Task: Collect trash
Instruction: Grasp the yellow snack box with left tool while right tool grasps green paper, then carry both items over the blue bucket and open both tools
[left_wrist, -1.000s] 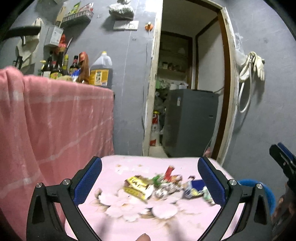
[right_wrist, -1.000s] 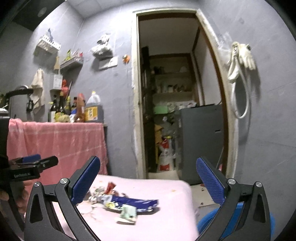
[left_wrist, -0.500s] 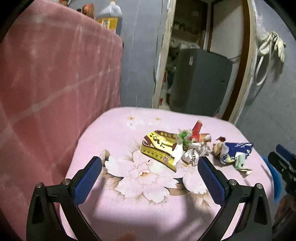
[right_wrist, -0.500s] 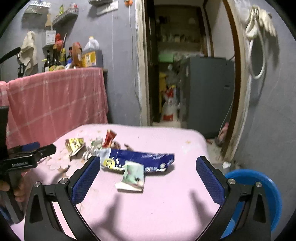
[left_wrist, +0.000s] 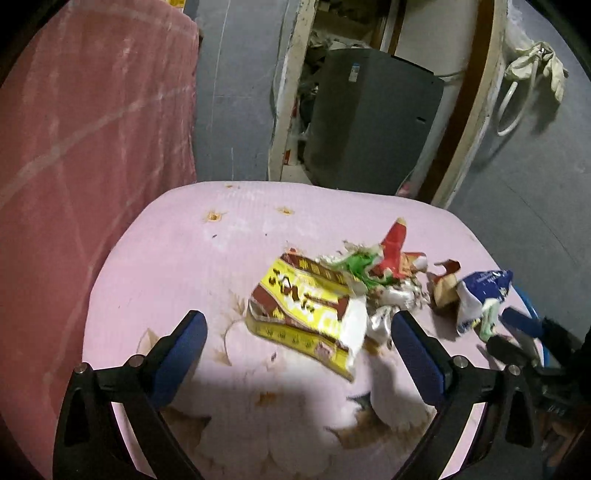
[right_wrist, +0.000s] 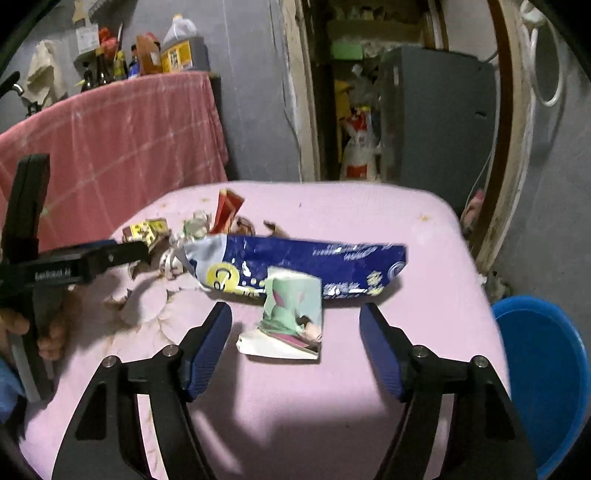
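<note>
Over pink table (right_wrist: 369, 206), right gripper (right_wrist: 295, 347) jaws closing around green wrapper (right_wrist: 291, 310).

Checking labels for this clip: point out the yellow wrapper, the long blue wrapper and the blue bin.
yellow wrapper (left_wrist: 306, 306): left wrist view, printed face.
long blue wrapper (right_wrist: 314, 258): right wrist view, middle.
blue bin (right_wrist: 546, 365): right wrist view, inner wall.

pink flowered tablecloth (left_wrist: 177, 266), pink towel (right_wrist: 122, 125) with bottles (right_wrist: 147, 55) behind, grey cabinet (right_wrist: 436, 118) in doorway, gloves (left_wrist: 543, 66) on wall
</note>
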